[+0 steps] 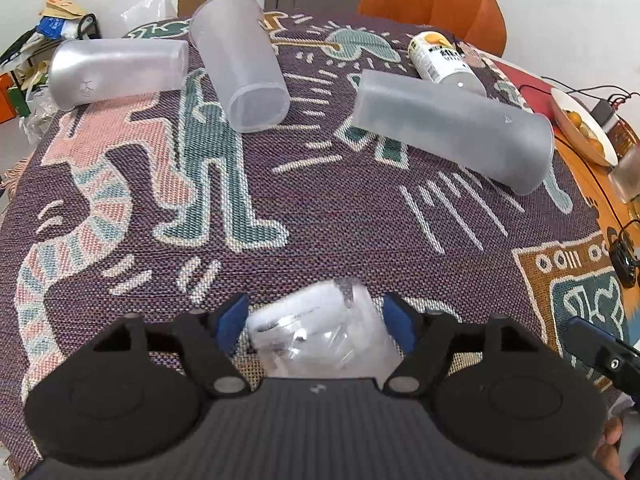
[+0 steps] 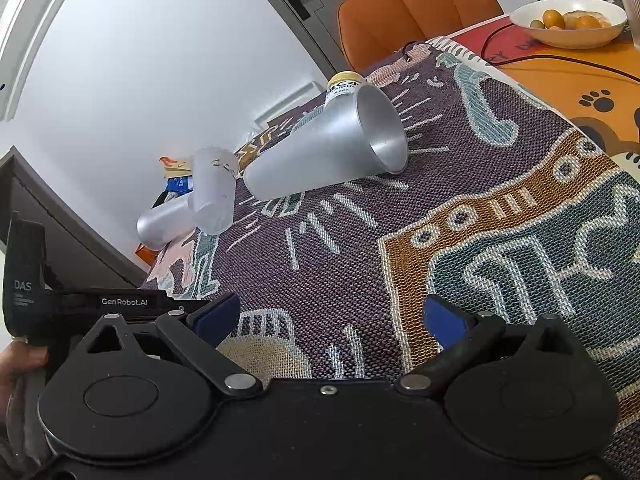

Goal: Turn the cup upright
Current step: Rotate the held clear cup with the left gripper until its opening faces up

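My left gripper sits with its blue pads spread wide, low over the woven blanket; a crumpled clear plastic packet lies between them, and I cannot tell whether either pad touches it. My right gripper is likewise wide apart, with only blanket between its fingers.

Three frosted cups lie on their sides ahead of me. Through the left camera the right cup is nearest, the middle cup points its closed base toward me, and the left cup rests near the blanket's far edge. Only the right camera looks into the right cup's open mouth; there the middle cup overlaps the left cup.

A yellow-capped bottle lies just behind the right cup; its label is too blurred to read. The right camera alone shows "DAS" and "GenRobot.AI" on the left gripper's body.

A bowl of orange fruit stands well to the right, cut by the frame's edge in the left view. An orange chair stands behind the table.
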A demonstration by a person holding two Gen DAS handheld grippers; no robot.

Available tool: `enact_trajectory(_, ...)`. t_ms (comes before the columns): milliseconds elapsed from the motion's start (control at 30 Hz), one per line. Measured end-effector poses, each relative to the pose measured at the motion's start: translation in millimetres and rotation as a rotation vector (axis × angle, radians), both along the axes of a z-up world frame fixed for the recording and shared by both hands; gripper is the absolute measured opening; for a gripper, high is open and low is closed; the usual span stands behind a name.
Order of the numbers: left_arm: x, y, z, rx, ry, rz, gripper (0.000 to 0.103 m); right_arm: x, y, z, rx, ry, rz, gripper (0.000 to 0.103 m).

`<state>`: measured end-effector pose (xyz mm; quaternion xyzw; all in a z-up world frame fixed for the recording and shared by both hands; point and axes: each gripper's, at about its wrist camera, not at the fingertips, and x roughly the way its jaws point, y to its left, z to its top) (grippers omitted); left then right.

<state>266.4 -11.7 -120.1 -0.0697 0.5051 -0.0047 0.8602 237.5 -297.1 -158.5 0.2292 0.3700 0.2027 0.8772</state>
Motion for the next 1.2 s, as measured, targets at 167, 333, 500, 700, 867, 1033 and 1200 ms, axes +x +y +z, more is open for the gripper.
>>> enact_trajectory(167, -3, 5, 1, -0.006, 0.013, 0.03, 0.082, 2, 0, 0, 0.006, -0.003, 0.0, 0.1)
enact_trajectory(333, -2, 6, -6, -0.077, 0.072, 0.046, 0.082, 2, 0, -2, 0.011, 0.001, 0.002, 0.1)
enact_trajectory(500, 2, 3, -7, -0.09, 0.065, 0.064, 0.076, 0, -7, -2, 0.017, -0.002, -0.013, 0.1)
enact_trajectory(700, 3, -6, -2, -0.053, 0.034, 0.039, 0.065, -4, -13, 2, 0.019, -0.012, -0.027, 0.1)
enact_trajectory(867, -11, -12, 16, -0.026, -0.06, 0.017, 0.064, -8, -15, 6, 0.018, -0.021, -0.03, 0.1)
enact_trajectory(1033, -35, -20, 36, 0.044, -0.234, -0.011, 0.064, -14, -9, 8, 0.013, -0.03, -0.019, 0.1)
enact_trajectory(1200, -54, -25, 44, 0.105, -0.434, -0.004, 0.065, -21, -4, 13, -0.002, -0.041, -0.007, 0.1)
